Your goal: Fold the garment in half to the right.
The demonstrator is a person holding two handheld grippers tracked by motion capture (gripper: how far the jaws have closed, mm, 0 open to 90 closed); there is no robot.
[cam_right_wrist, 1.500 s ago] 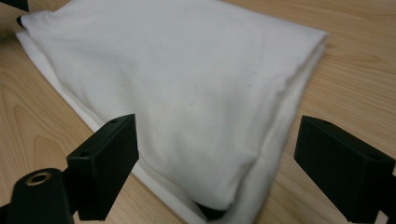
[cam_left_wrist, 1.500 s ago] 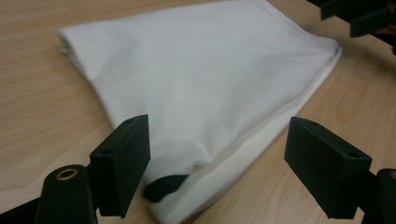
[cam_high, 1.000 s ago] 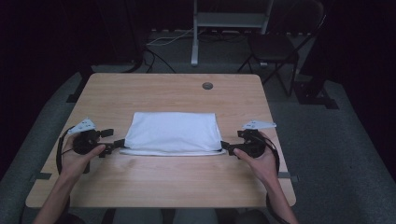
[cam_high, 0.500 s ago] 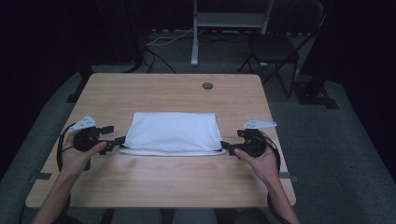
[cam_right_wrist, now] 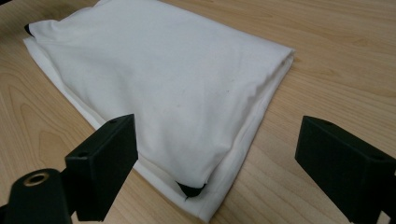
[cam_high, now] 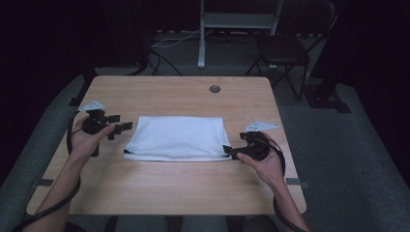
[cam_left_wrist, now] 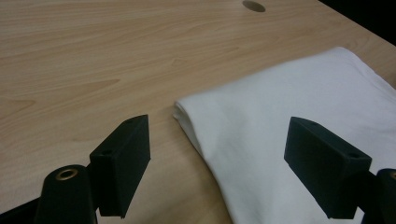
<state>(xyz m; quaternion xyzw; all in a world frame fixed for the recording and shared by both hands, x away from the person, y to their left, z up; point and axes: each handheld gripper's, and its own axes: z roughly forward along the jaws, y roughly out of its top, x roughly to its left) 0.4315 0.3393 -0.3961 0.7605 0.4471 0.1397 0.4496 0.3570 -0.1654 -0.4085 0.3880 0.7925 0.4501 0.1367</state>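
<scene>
Folded white cloth (cam_high: 178,137) — flat on table (cam_high: 193,188) | both grippers open, apart

Right claw (cam_right_wrist: 217,161) jaws wide apart, folded white cloth (cam_right_wrist: 159,84) btwn them, on wooden table (cam_right_wrist: 336,60).

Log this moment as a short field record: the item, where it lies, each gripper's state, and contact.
item: folded white cloth, a dark bit poking out at a near corner
surface: wooden table, with a round hole near the far edge
left gripper: open, just off the cloth's left edge, no contact
right gripper: open, at the cloth's near right corner; contact unclear
</scene>
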